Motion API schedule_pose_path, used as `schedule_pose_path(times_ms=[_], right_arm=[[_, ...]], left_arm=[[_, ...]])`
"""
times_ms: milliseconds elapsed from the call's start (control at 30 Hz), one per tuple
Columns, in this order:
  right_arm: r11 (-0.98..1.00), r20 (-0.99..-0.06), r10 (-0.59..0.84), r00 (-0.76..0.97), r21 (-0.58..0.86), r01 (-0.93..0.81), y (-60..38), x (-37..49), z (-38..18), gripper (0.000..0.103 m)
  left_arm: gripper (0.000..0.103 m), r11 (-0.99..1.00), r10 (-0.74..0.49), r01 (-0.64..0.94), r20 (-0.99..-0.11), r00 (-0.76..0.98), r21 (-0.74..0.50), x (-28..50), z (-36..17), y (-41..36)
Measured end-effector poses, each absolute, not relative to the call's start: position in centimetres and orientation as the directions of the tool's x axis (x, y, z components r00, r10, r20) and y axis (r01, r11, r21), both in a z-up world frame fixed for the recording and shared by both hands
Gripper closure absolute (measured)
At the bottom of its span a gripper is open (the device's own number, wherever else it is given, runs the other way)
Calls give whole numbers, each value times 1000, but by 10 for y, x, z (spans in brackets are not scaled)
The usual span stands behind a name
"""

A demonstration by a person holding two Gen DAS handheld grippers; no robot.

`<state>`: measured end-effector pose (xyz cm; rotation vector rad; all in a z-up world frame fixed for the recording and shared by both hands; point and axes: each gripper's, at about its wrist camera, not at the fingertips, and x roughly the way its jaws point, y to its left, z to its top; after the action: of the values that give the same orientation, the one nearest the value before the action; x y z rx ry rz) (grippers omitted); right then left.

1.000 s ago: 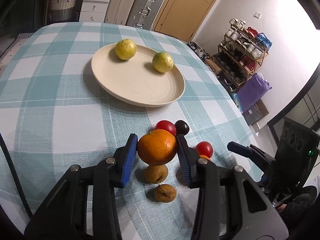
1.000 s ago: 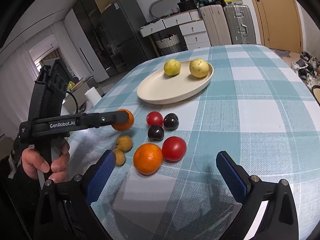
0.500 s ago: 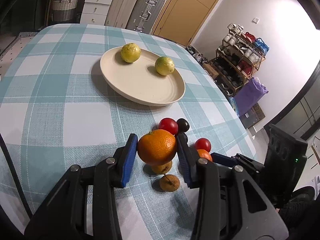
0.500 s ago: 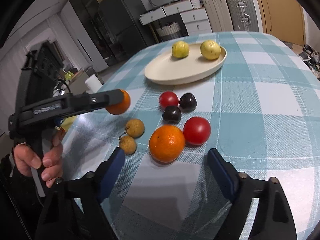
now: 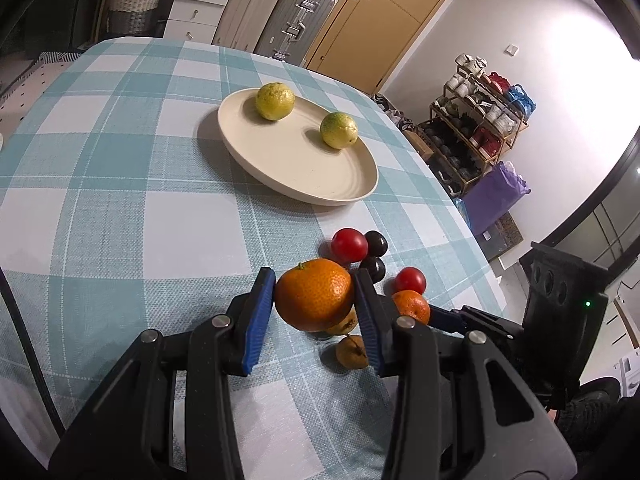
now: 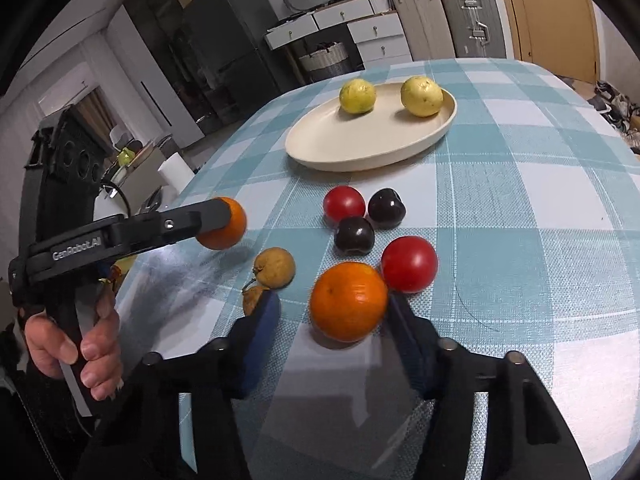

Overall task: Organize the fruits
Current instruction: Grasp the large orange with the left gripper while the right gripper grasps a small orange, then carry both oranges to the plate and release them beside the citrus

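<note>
In the left wrist view, the held orange (image 5: 314,300) and the left gripper (image 5: 314,312) cover most of 1 brown fruit (image 5: 345,322), and a finger cuts off part of the lower brown fruit (image 5: 350,354). The second orange (image 5: 412,306) shows only partly behind that finger. In the right wrist view, the right gripper (image 6: 332,320) hides part of a brown fruit (image 6: 253,299); whether its pads touch the orange (image 6: 348,300) is unclear.

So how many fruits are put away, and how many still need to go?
Two yellow-green round fruits already sit on the cream oval plate. The left gripper holds one orange mandarin above the cloth. The right gripper straddles a second orange mandarin, not visibly clamped. Left on the checked tablecloth: two red tomatoes, two dark plums, two small brown fruits.
</note>
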<state>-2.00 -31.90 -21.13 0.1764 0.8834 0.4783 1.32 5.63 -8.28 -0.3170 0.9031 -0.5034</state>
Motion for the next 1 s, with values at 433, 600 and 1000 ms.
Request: schedule_pose_path(times_ms=[433,600,1000], right_arm=[[859,-664,512,544,389,-334,-325,-24,-208,66],[841,-623,541,565,394,-371,-329,-25,-196,66],[823,-555,568,608,410,-394,-344,0,-169,66]], left_arm=[[66,838,-543,277,-671,506,-469,10,-85,59],[66,843,-536,288,-680,499,-453,15,-80,55],[66,852,-522,284,-669,528,-440,42,-56,53]])
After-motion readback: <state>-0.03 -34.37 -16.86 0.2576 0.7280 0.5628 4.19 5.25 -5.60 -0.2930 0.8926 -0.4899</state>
